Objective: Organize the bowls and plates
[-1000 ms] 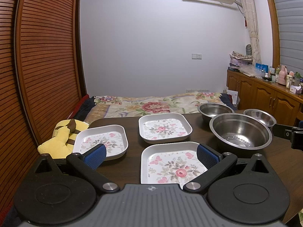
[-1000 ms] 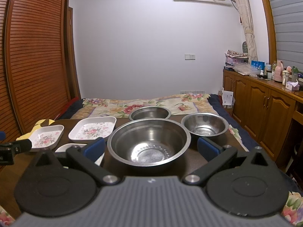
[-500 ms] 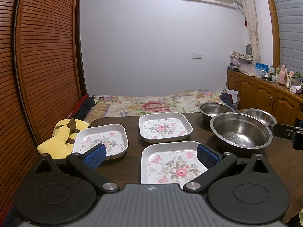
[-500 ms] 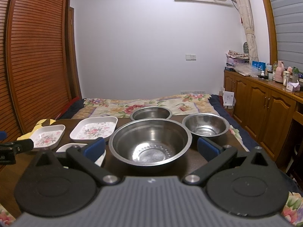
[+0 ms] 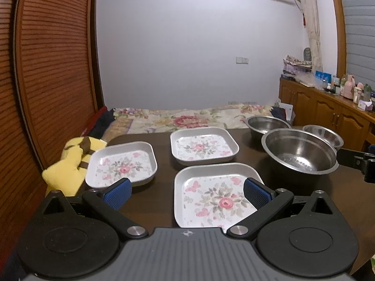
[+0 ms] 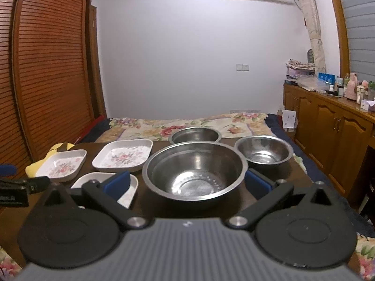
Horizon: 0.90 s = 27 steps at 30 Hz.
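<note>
Nothing is stacked yet. Three plates, the nearest (image 5: 218, 196) among them, lie separately on the desk (image 5: 164, 199); three bowls, the largest (image 6: 194, 168) in front, stand apart beside them. Your left hand-held gripper (image 5: 187, 192) and right hand-held gripper (image 6: 187, 182) are both released, grasping nothing.

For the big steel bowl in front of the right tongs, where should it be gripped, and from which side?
Probably the thin flared rim of the large steel bowl, on its near edge, one finger inside and one outside. It sits upright and looks too wide for the open right tongs to span. The near side is unobstructed; smaller bowls crowd behind.
</note>
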Available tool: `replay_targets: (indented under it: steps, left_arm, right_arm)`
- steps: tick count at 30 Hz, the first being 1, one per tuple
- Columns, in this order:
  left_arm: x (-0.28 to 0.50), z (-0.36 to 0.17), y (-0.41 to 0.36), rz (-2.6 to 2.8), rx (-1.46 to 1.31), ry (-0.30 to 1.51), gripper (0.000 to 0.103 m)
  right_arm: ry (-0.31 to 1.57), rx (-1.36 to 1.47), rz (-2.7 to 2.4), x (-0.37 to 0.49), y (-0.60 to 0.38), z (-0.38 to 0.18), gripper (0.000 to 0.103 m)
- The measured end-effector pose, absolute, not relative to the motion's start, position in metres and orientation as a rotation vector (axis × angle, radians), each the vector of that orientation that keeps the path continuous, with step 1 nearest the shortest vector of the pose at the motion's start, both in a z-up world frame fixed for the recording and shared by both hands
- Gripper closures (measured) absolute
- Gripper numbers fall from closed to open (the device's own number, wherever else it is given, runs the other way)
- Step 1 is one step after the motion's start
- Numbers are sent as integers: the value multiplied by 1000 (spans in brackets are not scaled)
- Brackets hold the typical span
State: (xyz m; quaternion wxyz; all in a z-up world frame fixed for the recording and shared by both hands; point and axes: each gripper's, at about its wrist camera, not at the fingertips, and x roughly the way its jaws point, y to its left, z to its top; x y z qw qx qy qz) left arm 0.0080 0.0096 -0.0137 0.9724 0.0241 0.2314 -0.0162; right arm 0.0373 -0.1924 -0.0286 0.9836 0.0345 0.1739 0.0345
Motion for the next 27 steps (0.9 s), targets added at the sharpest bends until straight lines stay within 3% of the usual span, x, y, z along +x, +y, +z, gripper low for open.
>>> replay_targets:
  steps: [24, 27]
  left_arm:
    - [29, -41, 38, -57, 16, 604, 0]
    - [30, -41, 46, -55, 13, 597, 0]
  right_arm:
    - [449, 22, 307, 66, -146, -42, 1]
    - [469, 13, 338, 69, -140, -44, 13]
